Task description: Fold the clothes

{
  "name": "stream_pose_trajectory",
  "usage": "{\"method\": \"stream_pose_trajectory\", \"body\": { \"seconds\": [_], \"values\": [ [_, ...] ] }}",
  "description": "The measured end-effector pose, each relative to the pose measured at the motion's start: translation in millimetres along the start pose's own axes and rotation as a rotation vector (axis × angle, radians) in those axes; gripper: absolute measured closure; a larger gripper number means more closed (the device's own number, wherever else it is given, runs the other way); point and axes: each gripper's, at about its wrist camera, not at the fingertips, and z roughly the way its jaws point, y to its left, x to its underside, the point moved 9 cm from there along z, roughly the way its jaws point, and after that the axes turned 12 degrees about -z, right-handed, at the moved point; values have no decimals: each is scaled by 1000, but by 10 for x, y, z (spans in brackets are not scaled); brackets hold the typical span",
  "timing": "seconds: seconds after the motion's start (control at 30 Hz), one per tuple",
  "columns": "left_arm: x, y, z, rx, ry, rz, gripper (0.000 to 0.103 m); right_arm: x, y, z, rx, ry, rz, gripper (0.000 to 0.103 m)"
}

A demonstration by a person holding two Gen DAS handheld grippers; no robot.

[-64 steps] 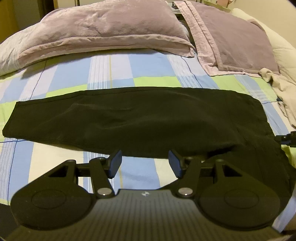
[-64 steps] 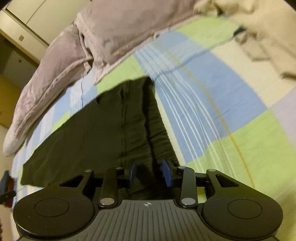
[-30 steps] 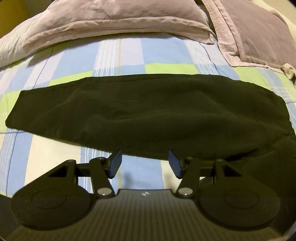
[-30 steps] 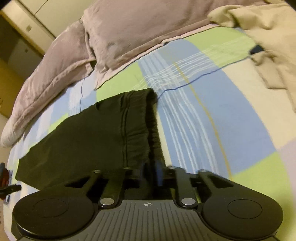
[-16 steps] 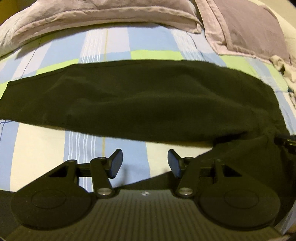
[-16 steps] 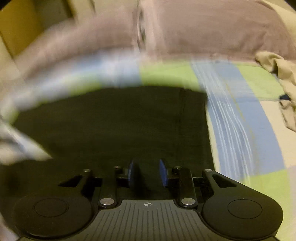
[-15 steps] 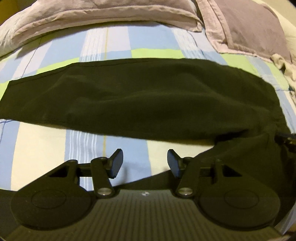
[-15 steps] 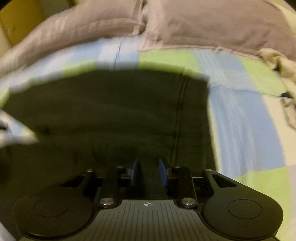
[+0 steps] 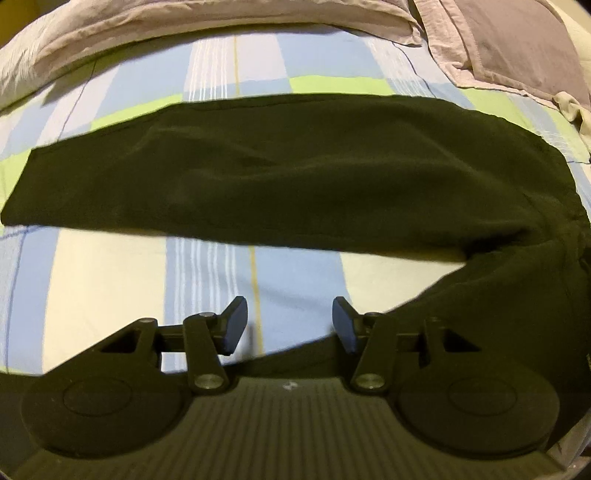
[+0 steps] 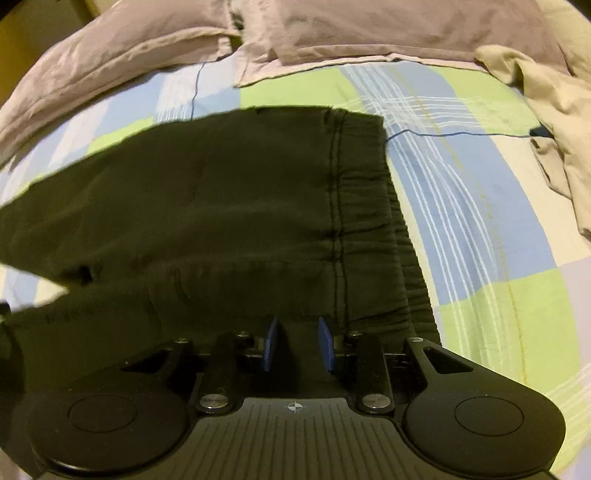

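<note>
Only the right wrist view shows the gathered elastic waistband point(image 10: 364, 206) of the dark trousers point(image 10: 221, 206), with its puckered ribs and a stitched seam running straight ahead of the right gripper point(image 10: 297, 341). Its blue-padded fingers point(image 10: 271, 343) stand a little apart over dark cloth; whether they pinch it cannot be told. A crumpled beige garment point(image 10: 546, 122) lies far to the right of them.

The left wrist view instead shows the trousers point(image 9: 295, 173) full length: a smooth, matte, long band across the checked blue, green and cream bedsheet point(image 9: 110, 273), ahead of the left gripper point(image 9: 290, 325). Its fingers are spread wide and empty over bare sheet, a second leg curving in past the right finger. Mauve pillows point(image 9: 184, 18) lie beyond.
</note>
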Motion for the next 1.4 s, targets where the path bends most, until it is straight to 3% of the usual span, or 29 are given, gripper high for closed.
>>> {"method": "stream_pose_trajectory", "body": {
  "seconds": [0.13, 0.33, 0.37, 0.4, 0.43, 0.53, 0.73, 0.9, 1.0, 1.07, 1.13, 1.2, 1.33, 1.4],
  "values": [
    [-264, 118, 13, 13, -33, 22, 56, -255, -68, 0, -28, -7, 12, 75],
    [-933, 195, 253, 58, -98, 183, 56, -874, -196, 258, -38, 16, -107, 73],
    [-1044, 184, 309, 71, -106, 220, 56, -1016, -182, 310, -51, 9, -138, 59],
    [-1139, 169, 371, 89, -107, 255, 56, -1157, -167, 362, -65, 1, -168, 39],
    [-1234, 155, 432, 107, -108, 290, 56, -1294, -151, 413, -76, -7, -199, 34],
    [-1508, 153, 630, 143, -102, 386, 53, -1668, -88, 622, -83, -10, -313, 34],
    [-1915, 294, 1003, 170, -96, 551, 43, -1914, 30, 993, -136, 24, -478, 34],
    [-2018, 549, 1294, 168, -12, 658, 42, -1924, -70, 1256, -170, 96, -530, 34],
    [-2033, 674, 1374, 226, 61, 627, 42, -1895, -130, 1334, -205, 137, -496, 34],
    [-2040, 712, 1404, 265, 102, 586, 51, -1872, -165, 1369, -232, 163, -461, 34],
    [-2008, 688, 1361, 283, 104, 601, 79, -1844, -161, 1372, -243, 173, -459, 49],
    [-1969, 670, 1289, 264, 78, 634, 92, -1820, -127, 1312, -230, 161, -486, 74],
    [-1863, 685, 988, 213, -28, 646, 95, -1785, -68, 1054, -177, 89, -533, 87],
    [-1803, 662, 743, 188, -88, 621, 95, -1756, -18, 820, -121, 17, -552, 99]
  ]
}}
